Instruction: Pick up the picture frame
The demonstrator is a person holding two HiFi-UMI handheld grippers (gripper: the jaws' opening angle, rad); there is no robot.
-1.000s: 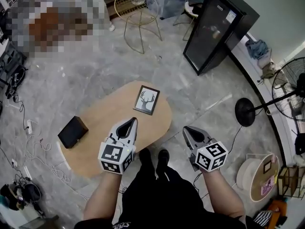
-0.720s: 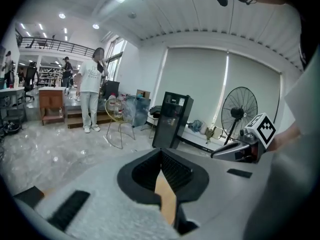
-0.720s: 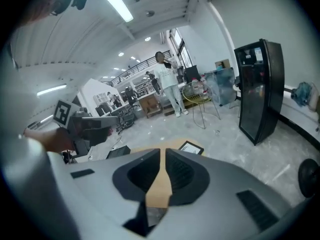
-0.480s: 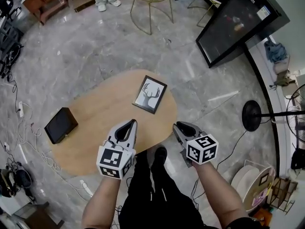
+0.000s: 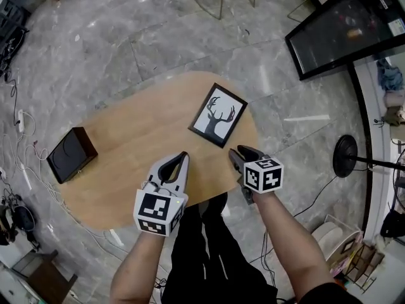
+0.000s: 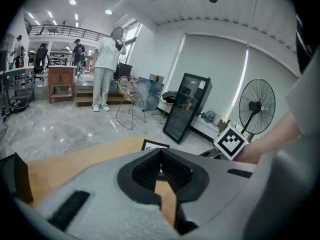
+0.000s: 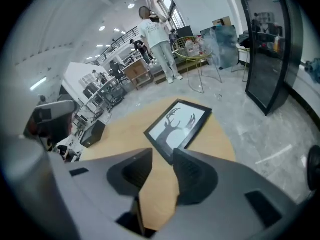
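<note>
The picture frame (image 5: 218, 114), black-edged with a deer silhouette, lies flat near the right end of the oval wooden table (image 5: 126, 138). My right gripper (image 5: 236, 152) hangs just short of the frame's near corner. Its jaws are opening, with only bare tabletop showing between them. In the right gripper view the frame (image 7: 180, 125) lies right ahead of the right gripper (image 7: 161, 156). My left gripper (image 5: 183, 156) is over the table to the left of the frame, shut on nothing. In the left gripper view the tips of the left gripper (image 6: 160, 150) meet, and a corner of the frame (image 6: 154, 145) peeks above them.
A black box (image 5: 71, 154) sits at the table's left end. A tall black cabinet (image 5: 351, 27) stands at the upper right, with a fan's round base (image 5: 345, 156) below it. Cables (image 5: 19, 116) trail over the marble floor at the left. People (image 6: 106, 69) stand far off.
Both grippers have come down and forward toward the table. The right gripper has moved from beyond the table's edge to just short of the frame, and its jaws have parted.
</note>
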